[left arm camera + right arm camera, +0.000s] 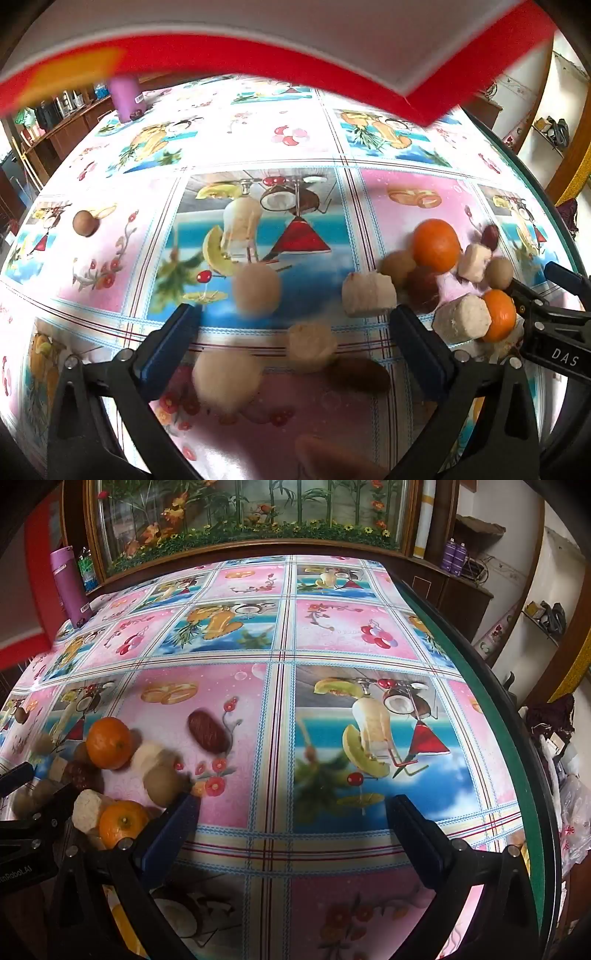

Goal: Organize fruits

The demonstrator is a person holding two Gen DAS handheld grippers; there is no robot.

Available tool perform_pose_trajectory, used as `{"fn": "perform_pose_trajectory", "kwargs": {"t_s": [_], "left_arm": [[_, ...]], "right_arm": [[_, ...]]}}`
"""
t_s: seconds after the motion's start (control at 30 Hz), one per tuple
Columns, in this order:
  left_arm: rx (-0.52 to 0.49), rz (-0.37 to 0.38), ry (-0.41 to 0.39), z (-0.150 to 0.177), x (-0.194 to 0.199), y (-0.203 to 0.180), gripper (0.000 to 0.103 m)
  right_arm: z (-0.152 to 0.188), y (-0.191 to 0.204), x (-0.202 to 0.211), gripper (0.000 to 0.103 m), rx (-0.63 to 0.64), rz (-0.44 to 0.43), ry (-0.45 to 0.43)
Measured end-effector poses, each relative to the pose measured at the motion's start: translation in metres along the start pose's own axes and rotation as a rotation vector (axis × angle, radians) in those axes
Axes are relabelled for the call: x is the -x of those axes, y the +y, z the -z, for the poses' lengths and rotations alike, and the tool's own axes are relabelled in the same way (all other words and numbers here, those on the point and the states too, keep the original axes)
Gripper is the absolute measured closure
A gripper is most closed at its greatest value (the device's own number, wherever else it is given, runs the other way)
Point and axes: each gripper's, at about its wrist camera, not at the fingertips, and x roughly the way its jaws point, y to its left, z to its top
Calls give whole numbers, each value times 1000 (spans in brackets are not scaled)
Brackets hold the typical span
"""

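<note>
Overhead, from my left wrist view, my left tool hangs above the counter with its two blue fingers spread wide and nothing between them. Several pale, blurred fruit pieces show between and below the fingers; I cannot tell whether they rest on the cloth. A red-and-white box fills the top of the view, tilted. To the right lies the fruit cluster: a large orange, a smaller orange touching a pale chunk, plus brown round fruits and a dark red date. One brown fruit sits alone, well apart on the left. My right tool enters at the right edge, just beside the cluster. Bare cloth lies through the middle.

From my right wrist view, my right tool is also spread and grips nothing, held over bare patterned cloth. The fruit heap sits at lower left, beside its left finger: two oranges, pale chunks, brown fruits. A single date lies apart, just beyond the heap. The counter's green edge curves down the right, with wide free room between. A purple bottle stands at the far left corner.
</note>
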Motion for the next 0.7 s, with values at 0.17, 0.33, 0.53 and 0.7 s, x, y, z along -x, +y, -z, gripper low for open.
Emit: {"fn": "perform_pose_trajectory", "kwargs": {"t_s": [0.17,0.33,0.53,0.7], "left_arm": [[0,1,1,-2,-2,1,0],[0,1,1,-2,-2,1,0],[0,1,1,-2,-2,0,0],[0,0,0,-1,-2,0,0]], "right_arm": [[0,0,0,0,0,0,1],[0,0,0,0,0,0,1],[0,-1,0,0,-1,-1,1],[0,-1,0,0,-1,-2,1]]}}
